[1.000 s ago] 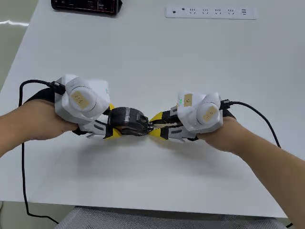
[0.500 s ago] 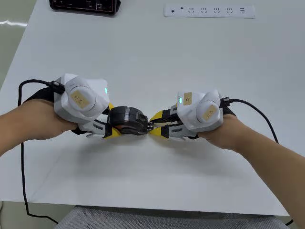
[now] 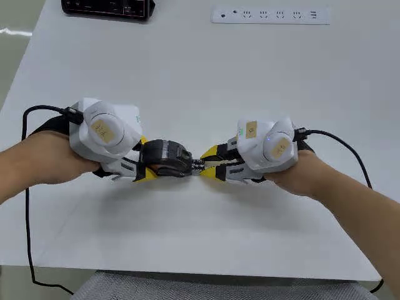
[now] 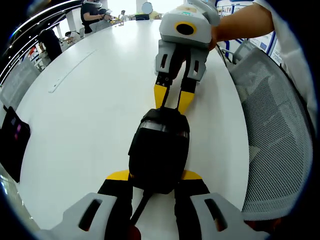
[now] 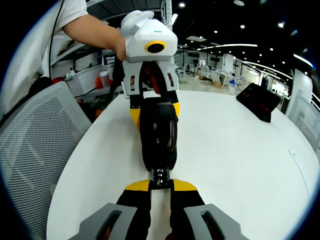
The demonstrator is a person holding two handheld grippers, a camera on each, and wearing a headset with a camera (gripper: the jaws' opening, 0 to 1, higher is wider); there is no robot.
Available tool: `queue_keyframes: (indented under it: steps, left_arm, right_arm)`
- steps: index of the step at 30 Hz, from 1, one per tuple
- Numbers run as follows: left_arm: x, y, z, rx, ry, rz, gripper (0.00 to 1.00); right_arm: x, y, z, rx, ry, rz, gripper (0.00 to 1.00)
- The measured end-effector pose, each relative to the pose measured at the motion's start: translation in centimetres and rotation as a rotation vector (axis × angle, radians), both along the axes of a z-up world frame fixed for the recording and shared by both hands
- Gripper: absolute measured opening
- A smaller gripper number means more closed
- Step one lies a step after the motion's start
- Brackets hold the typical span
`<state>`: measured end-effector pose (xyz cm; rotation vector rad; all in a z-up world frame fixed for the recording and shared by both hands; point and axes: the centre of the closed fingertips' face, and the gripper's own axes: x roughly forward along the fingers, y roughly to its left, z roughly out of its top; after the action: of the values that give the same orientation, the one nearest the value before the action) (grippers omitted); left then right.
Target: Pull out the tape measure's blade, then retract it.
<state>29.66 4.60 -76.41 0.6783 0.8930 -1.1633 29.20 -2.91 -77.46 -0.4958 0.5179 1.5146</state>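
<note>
while the left gripper [image 3: 145,164] clamps the tape measure [image 3: 166,158] case on the white table [image 3: 187,75], right gripper [image 3: 209,164] pinches the blade tip [image 5: 160,176], barely out.

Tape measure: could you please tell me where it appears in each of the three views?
Head view: tape measure, just left of centre.
Left gripper view: lower centre, clamped in the left gripper.
Right gripper view: centre, blade tip in the right gripper.
Shared landmark: black device, top left; left edge; upper right.
</note>
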Motion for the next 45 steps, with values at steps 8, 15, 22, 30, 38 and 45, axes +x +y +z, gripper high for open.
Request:
queue_keyframes:
  steps: [8, 15, 22, 30, 38, 45]
  left_arm:
    - [0.0, -0.1, 0.0, -0.002, 0.001, -0.002, 0.27]
    - [0.0, -0.1, 0.1, -0.005, 0.0, -0.001, 0.27]
    - [0.0, -0.2, 0.1, -0.006, -0.001, -0.002, 0.27]
    - [0.0, -0.3, 0.1, -0.008, -0.001, 0.0, 0.27]
    - [0.0, -0.3, 0.0, -0.009, -0.002, -0.002, 0.27]
    - [0.0, -0.3, 0.0, -0.008, -0.004, -0.004, 0.27]
  right_arm:
    - [0.0, -0.9, 0.0, -0.007, 0.0, -0.002, 0.1]
    - [0.0, -1.6, 0.1, -0.016, -0.008, -0.002, 0.09]
    - [0.0, -2.5, 0.1, -0.023, -0.015, -0.003, 0.09]
    - [0.1, -3.5, 0.1, -0.035, -0.022, -0.005, 0.08]
    - [0.1, -4.4, 0.2, -0.048, -0.024, -0.004, 0.08]
    - [0.1, -5.4, 0.3, -0.059, -0.03, -0.008, 0.08]
